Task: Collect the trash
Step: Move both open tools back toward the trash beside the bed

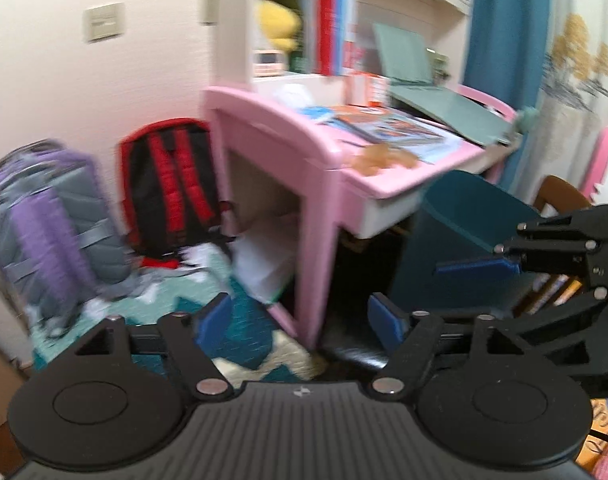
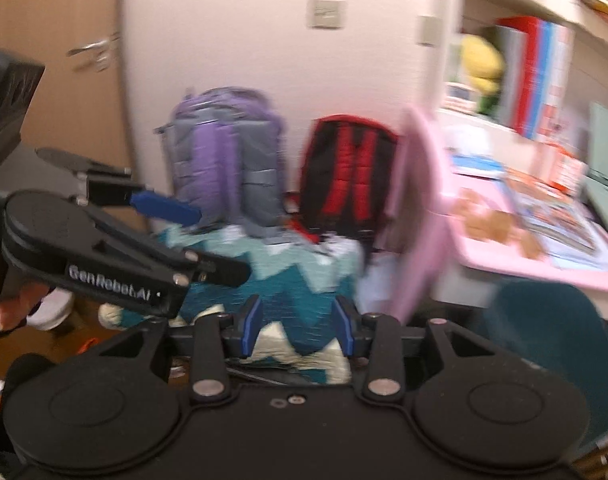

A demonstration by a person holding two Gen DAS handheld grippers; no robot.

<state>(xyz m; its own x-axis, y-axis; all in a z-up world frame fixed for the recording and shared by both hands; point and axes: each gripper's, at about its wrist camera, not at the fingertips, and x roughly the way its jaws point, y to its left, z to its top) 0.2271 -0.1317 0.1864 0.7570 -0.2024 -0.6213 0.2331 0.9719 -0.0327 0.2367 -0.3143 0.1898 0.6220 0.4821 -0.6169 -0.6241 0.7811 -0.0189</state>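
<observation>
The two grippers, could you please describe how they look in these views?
Both are matte black, with two round discs at the base, silver pivot pins on the linkage bars and blue pads on the fingers. The left gripper carries white "GenRobot.AI" lettering on its side, legible from the right wrist view. The right gripper shows no legible marking.

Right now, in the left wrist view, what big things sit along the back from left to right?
Purple and grey backpack → red and black backpack → pink desk → blue curtain.
</observation>
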